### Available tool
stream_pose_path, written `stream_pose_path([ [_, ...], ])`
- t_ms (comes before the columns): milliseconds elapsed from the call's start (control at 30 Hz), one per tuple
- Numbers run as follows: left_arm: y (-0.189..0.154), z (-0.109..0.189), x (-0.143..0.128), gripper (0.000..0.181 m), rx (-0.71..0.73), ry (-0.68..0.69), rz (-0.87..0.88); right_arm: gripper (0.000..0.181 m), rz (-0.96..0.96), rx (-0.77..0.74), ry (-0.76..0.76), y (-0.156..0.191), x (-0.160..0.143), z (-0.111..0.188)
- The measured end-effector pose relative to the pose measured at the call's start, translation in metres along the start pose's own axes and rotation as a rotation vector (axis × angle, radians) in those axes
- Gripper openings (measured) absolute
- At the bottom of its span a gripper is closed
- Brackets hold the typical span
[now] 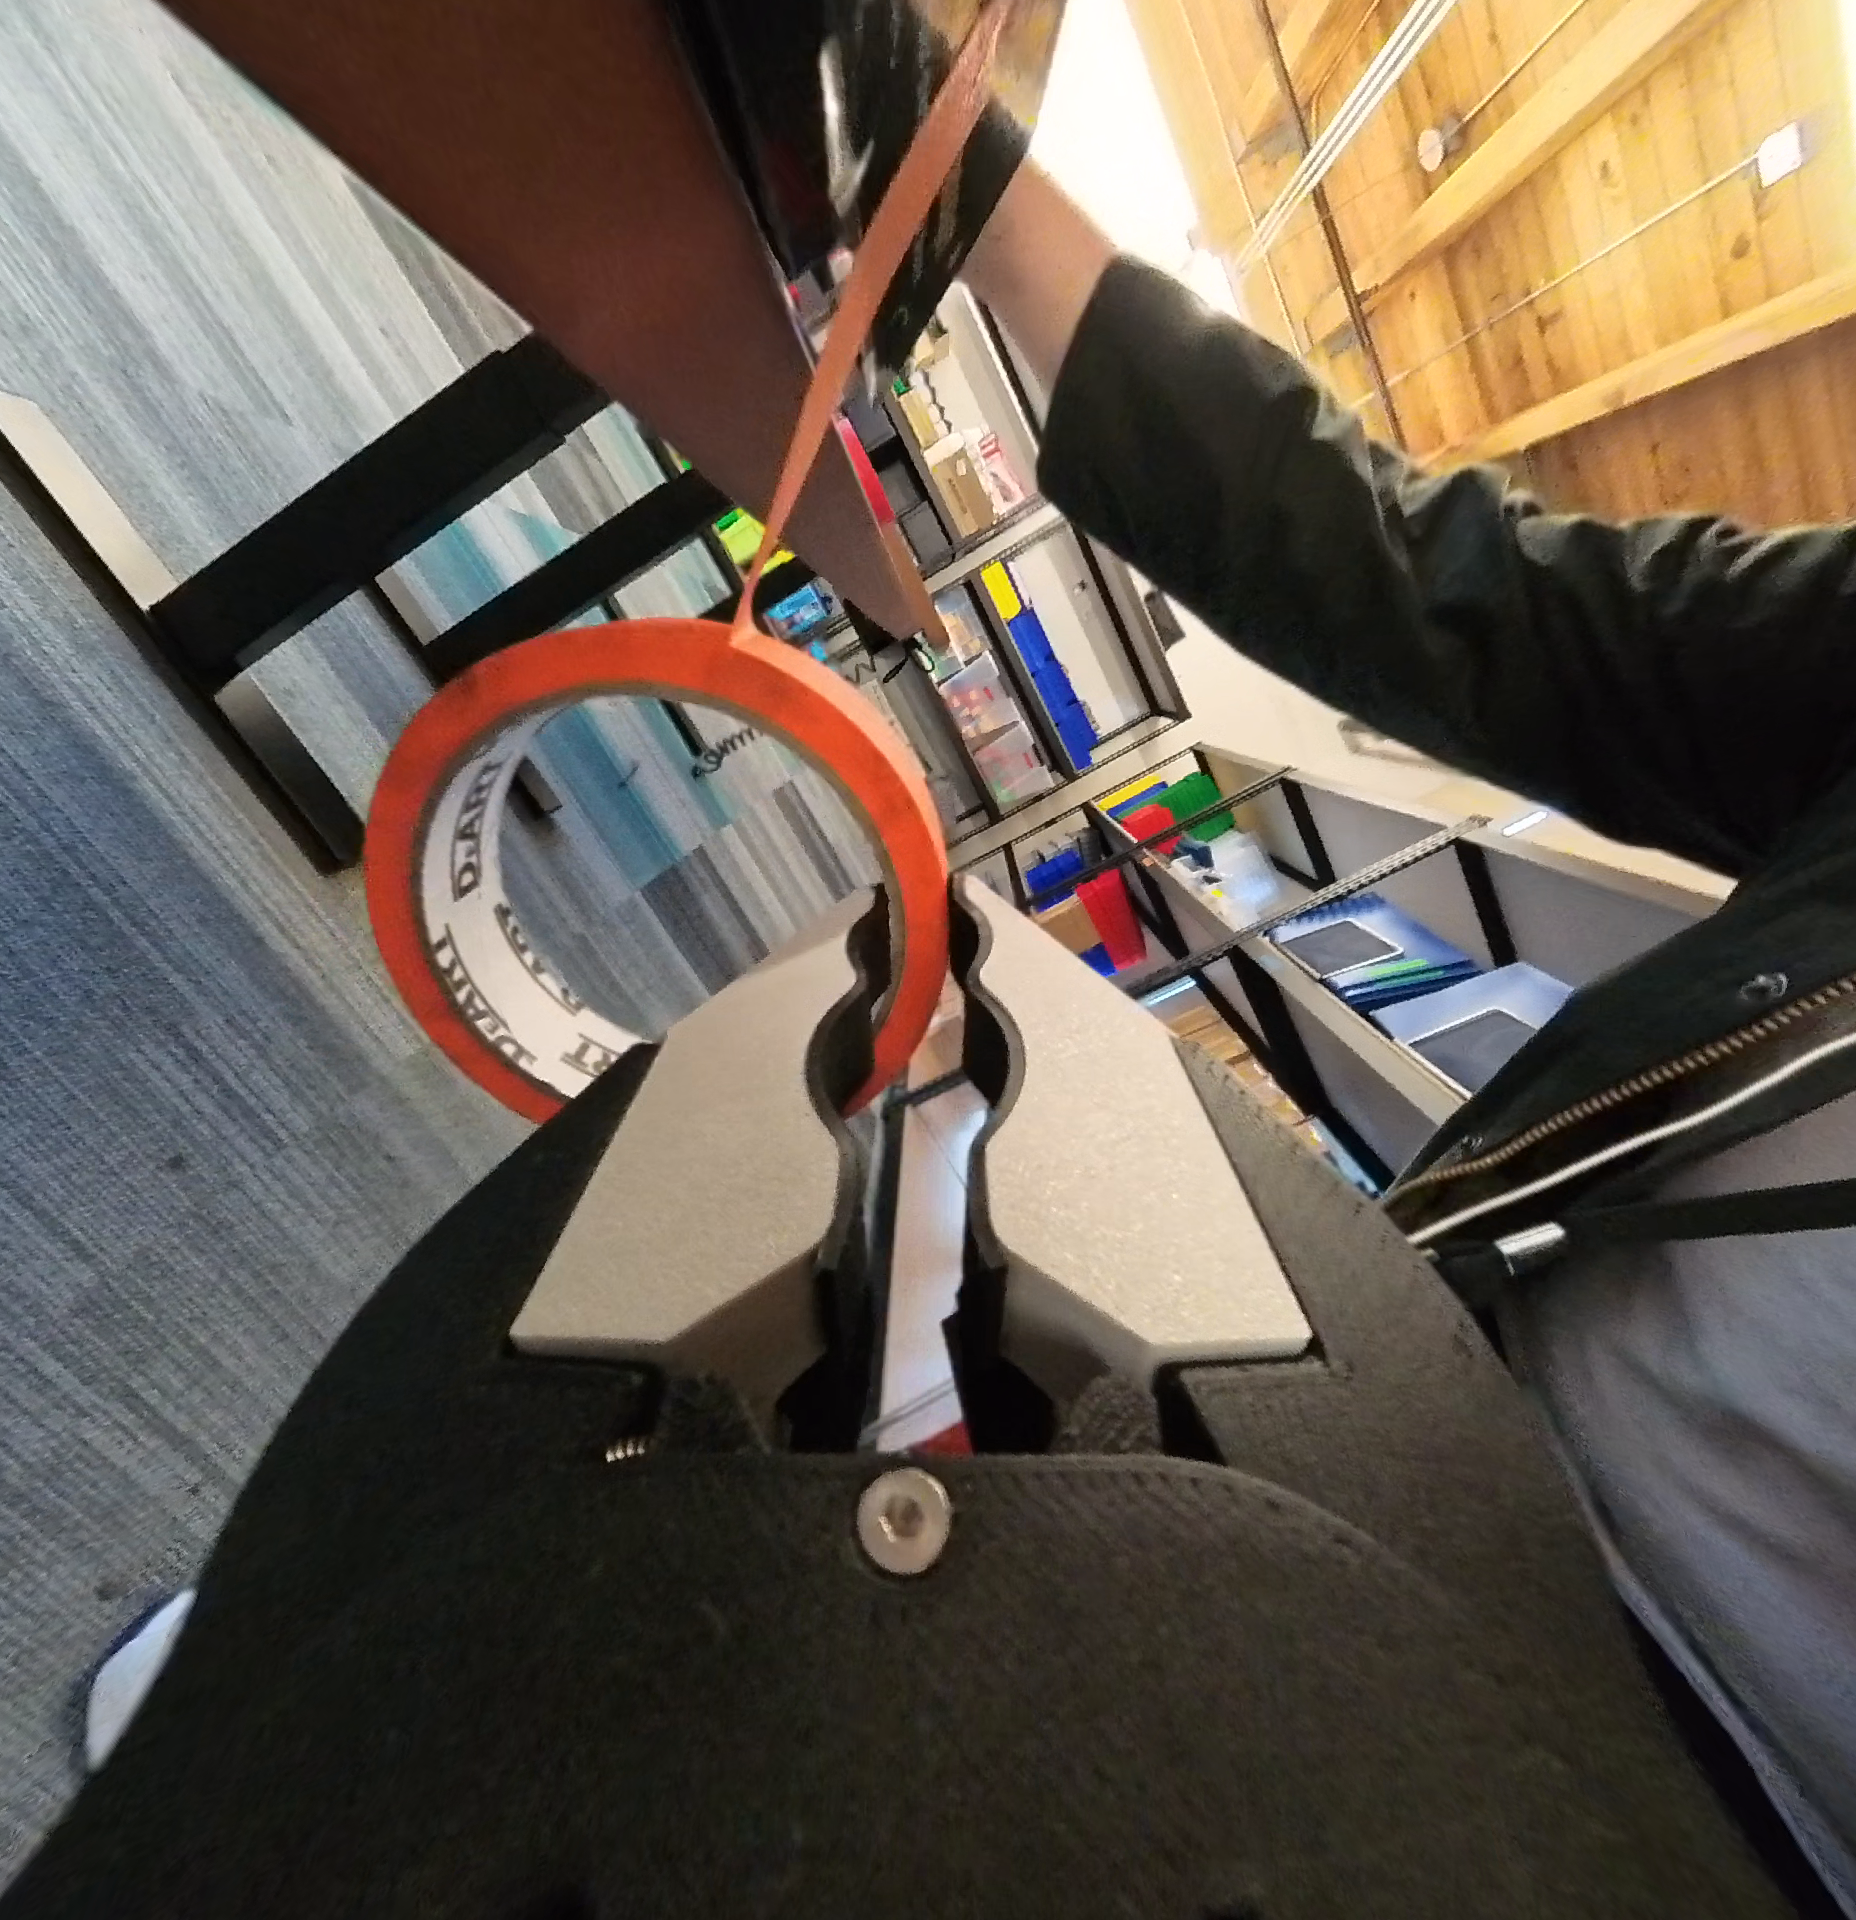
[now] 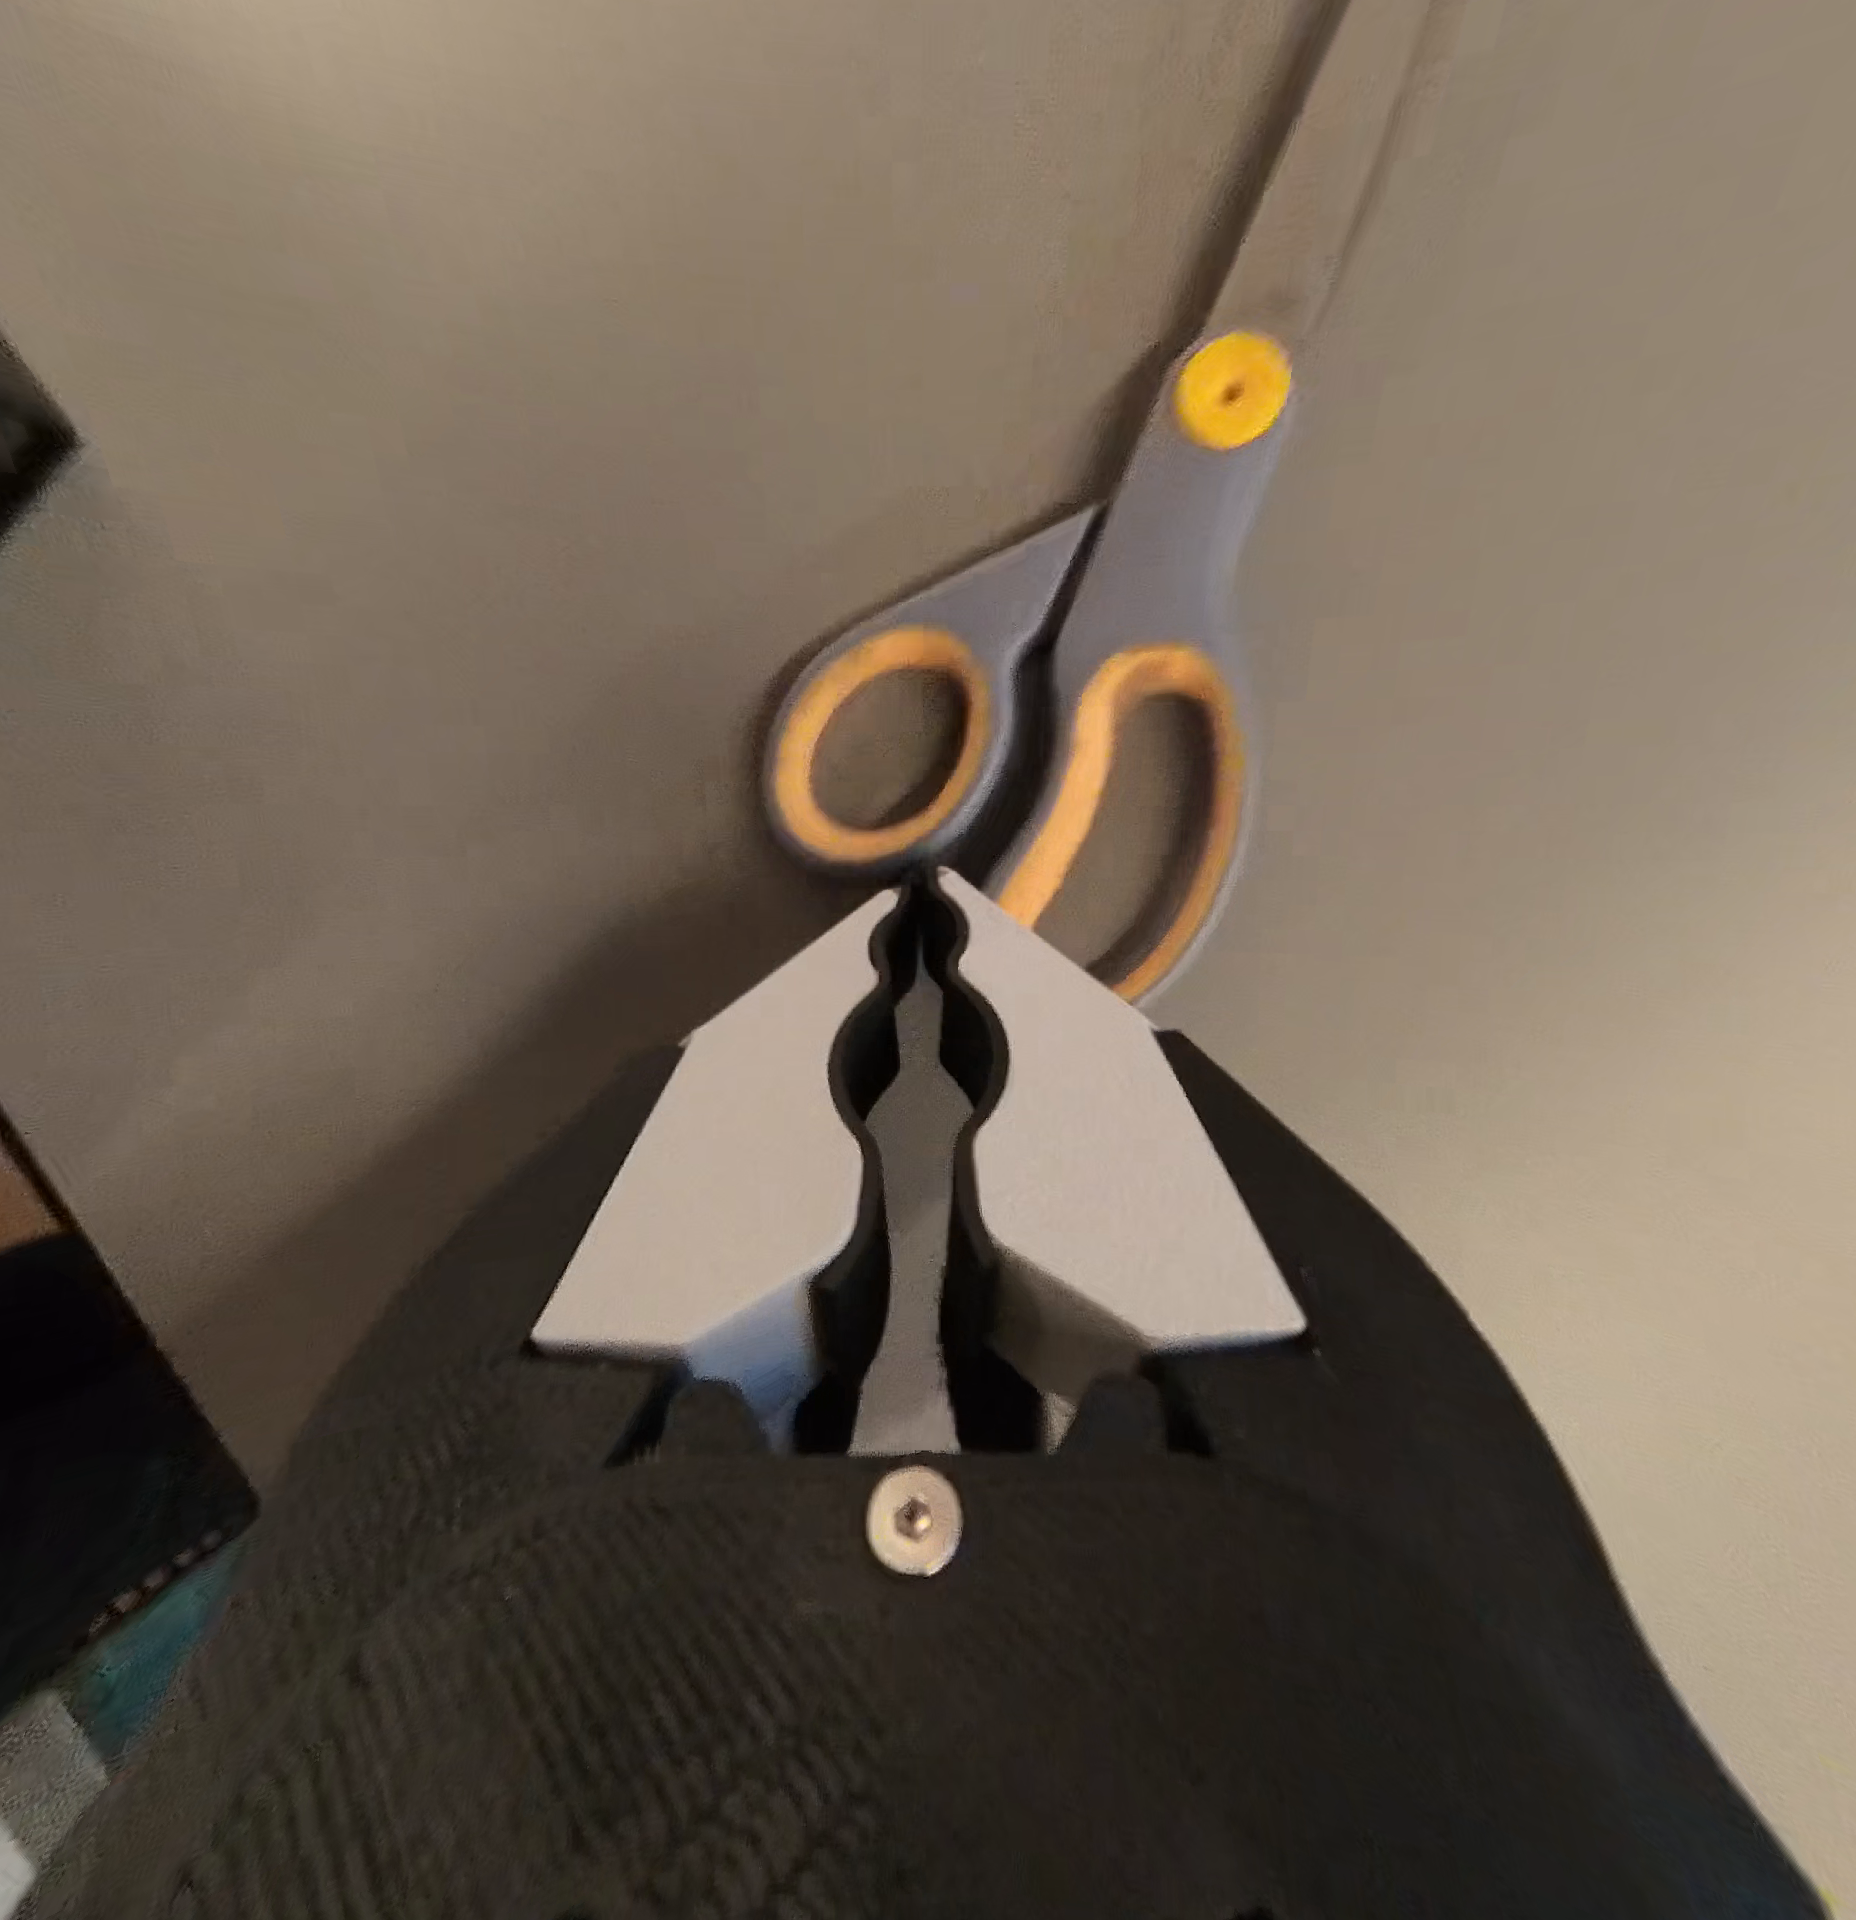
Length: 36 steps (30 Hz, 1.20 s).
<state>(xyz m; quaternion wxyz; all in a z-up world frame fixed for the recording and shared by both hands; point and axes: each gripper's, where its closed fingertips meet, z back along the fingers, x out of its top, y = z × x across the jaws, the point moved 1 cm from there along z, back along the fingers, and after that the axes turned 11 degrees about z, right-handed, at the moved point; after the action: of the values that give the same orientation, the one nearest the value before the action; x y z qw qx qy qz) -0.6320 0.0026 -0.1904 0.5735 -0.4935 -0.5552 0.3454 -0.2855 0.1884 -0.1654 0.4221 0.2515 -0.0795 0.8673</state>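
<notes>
My left gripper [image 1: 924, 904] is shut on the rim of an orange tape roll [image 1: 633, 649] with a white inner core, and holds it in the air. A pulled-out orange strip [image 1: 851, 343] runs from the roll's top up towards the top of the left wrist view, past a brown slanted surface [image 1: 539, 260]. Its far end is lost in a dark blur. My right gripper [image 2: 924, 883] is shut with nothing between its fingertips. The tips sit right at the small handle ring of grey scissors with yellow-lined handles [image 2: 1163, 582], which lie on a grey tabletop [image 2: 488, 416].
A person's arm in a dark sleeve [image 1: 1423, 582] reaches up at the right of the left wrist view. Shelves with coloured bins [image 1: 1059, 665] stand behind, with grey carpet [image 1: 124, 935] at the left. Dark objects [image 2: 62, 1351] sit at the left edge of the right wrist view.
</notes>
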Motion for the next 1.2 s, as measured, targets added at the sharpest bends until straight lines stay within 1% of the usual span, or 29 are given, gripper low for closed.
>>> stream_pose_path([
  [33,0.000,0.000,0.001,0.008,-0.001,-0.007,0.005,0.000,0.015,-0.037,0.027,0.002,-0.003,0.000],
  [67,0.001,0.000,0.002,0.008,0.000,-0.011,0.011,0.000,0.005,-0.070,0.000,0.008,0.003,0.004],
  [100,0.000,0.000,0.002,0.008,-0.001,-0.014,0.012,0.000,-0.004,-0.065,-0.090,0.024,0.019,0.010],
  [133,0.000,0.000,0.003,0.008,0.001,-0.017,0.012,0.000,0.016,-0.056,-0.188,0.048,0.035,0.013],
  [167,0.001,0.000,0.004,0.008,0.011,-0.020,0.017,0.005,0.050,-0.056,-0.295,0.078,0.053,0.020],
  [200,0.002,0.000,0.005,0.008,0.019,-0.024,0.024,0.018,0.085,-0.030,-0.411,0.117,0.068,0.026],
  [233,0.002,0.000,0.006,0.008,0.019,-0.029,0.029,0.026,0.113,0.024,-0.494,0.160,0.077,0.027],
  [267,0.002,-0.001,0.007,0.007,0.018,-0.032,0.036,0.029,0.094,0.078,-0.540,0.200,0.079,0.024],
  [333,0.003,-0.002,0.007,0.007,0.033,-0.034,0.050,0.028,-0.068,0.216,-0.603,0.269,0.072,0.009],
  [367,0.003,-0.002,0.008,0.007,0.036,-0.035,0.053,0.028,-0.181,0.272,-0.627,0.294,0.066,-0.001],
  [400,0.003,-0.003,0.008,0.008,0.039,-0.031,0.058,0.026,-0.306,0.310,-0.648,0.313,0.059,-0.013],
  [467,0.003,-0.003,0.008,0.008,0.046,-0.020,0.057,0.018,-0.502,0.376,-0.673,0.338,0.049,-0.041],
  [533,0.002,-0.002,0.007,0.007,0.048,-0.006,0.047,0.019,-0.640,0.454,-0.710,0.349,0.051,-0.062],
  [600,0.001,-0.001,0.007,0.007,0.051,0.001,0.040,0.023,-0.730,0.527,-0.680,0.353,0.053,-0.077],
  [667,0.001,0.000,0.006,0.007,0.058,0.005,0.035,0.025,-0.763,0.647,-0.638,0.363,0.057,-0.084],
  [767,0.002,-0.001,0.004,0.007,0.069,0.014,0.023,0.025,-0.736,0.686,-0.536,0.366,0.052,-0.095],
  [833,0.002,-0.002,0.006,0.007,0.077,0.011,0.003,0.030,-0.760,0.672,-0.490,0.365,0.050,-0.097],
  [867,0.000,-0.002,0.005,0.007,0.066,0.016,-0.007,0.029,-0.760,0.693,-0.515,0.363,0.052,-0.093],
  [933,-0.009,-0.004,0.005,0.007,0.026,0.013,-0.032,0.017,-0.755,0.750,-0.585,0.364,0.059,-0.085],
  [1033,-0.018,-0.003,0.004,0.008,-0.020,0.003,-0.077,0.011,-0.746,0.819,-0.633,0.369,0.063,-0.077],
  [1100,-0.016,-0.004,-0.002,0.028,-0.012,0.022,-0.104,0.008,-0.748,0.798,-0.605,0.370,0.060,-0.080],
  [1133,-0.015,-0.003,-0.006,0.033,-0.006,0.036,-0.128,0.008,-0.753,0.778,-0.607,0.369,0.059,-0.082],
  [1200,-0.010,-0.002,-0.016,0.036,0.013,0.072,-0.195,0.008,-0.779,0.801,-0.623,0.370,0.060,-0.079],
])
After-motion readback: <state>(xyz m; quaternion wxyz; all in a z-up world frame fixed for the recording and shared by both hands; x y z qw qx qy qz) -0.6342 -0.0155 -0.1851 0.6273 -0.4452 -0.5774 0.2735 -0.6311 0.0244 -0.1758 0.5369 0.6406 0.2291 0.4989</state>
